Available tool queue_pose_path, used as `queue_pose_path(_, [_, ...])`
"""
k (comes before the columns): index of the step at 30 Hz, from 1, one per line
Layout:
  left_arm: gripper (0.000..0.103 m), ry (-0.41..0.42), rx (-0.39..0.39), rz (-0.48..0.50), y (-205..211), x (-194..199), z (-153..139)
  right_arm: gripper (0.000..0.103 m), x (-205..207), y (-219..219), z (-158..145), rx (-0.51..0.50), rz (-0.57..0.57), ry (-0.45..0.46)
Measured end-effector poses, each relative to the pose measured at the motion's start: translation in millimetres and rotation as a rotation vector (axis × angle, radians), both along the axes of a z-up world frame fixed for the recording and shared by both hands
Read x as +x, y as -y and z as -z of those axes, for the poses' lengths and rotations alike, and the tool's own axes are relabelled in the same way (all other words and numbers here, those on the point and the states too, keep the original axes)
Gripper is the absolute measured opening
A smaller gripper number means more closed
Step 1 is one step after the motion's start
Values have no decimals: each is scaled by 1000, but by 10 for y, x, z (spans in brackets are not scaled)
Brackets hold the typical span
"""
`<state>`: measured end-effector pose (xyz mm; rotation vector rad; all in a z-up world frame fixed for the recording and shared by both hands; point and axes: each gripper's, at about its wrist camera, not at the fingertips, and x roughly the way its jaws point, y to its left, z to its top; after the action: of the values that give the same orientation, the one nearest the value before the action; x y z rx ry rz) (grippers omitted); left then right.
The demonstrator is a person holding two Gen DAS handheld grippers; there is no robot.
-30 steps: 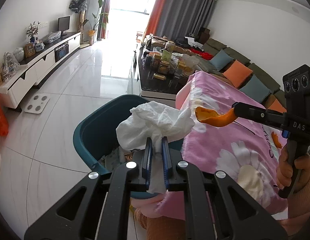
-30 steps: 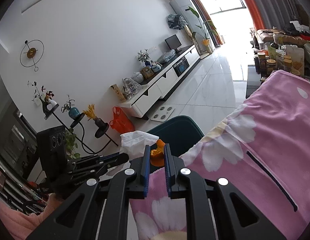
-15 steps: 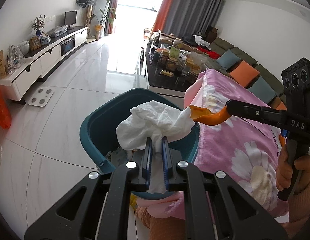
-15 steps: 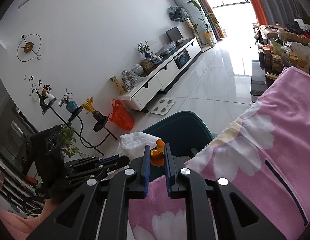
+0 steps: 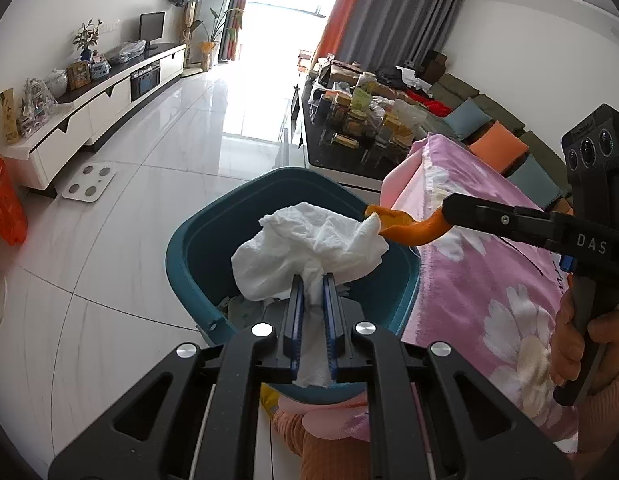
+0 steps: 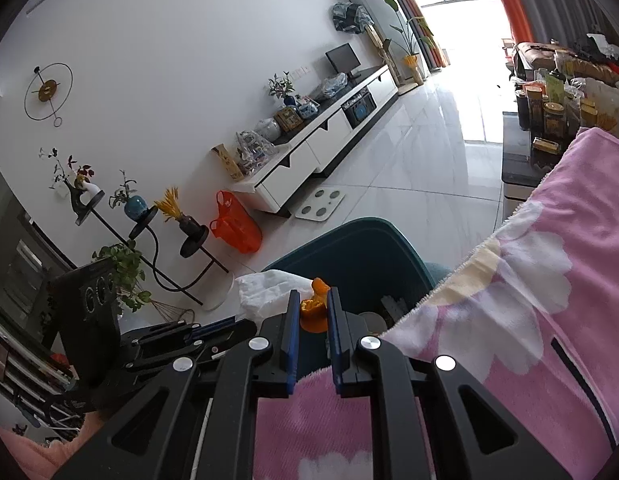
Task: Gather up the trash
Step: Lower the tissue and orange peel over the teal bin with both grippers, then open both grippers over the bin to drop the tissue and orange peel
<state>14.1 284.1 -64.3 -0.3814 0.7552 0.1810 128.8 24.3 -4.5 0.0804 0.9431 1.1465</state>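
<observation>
Left wrist view: one teal bin point(image 5: 197, 252) stands on the floor, against the edge of one pink flowered blanket point(image 5: 489, 280). There is one crumpled white tissue point(image 5: 309, 248) and one piece of orange peel point(image 5: 405, 228), two bits of trash in all, both held above the bin's opening. The left gripper point(image 5: 312, 292) has its blue-padded fingers drawn close together, pinching the tissue's lower tail between them, so the wad billows out over the bin. The right gripper point(image 5: 449, 210) reaches in from the blanket side, its tip closed on the peel, which touches the tissue's edge. In the right wrist view, the right gripper point(image 6: 313, 312) clamps the orange peel point(image 6: 314, 306) between narrowly spaced pads, just above the bin point(image 6: 373, 240), with the tissue point(image 6: 265, 288) just beside it.
</observation>
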Motion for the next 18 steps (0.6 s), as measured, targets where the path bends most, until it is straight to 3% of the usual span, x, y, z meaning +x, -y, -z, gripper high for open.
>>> queue_pose_path(18, [12,-38,-10,-23,-52,253,206,17,3,-286,156,-65,10,-35])
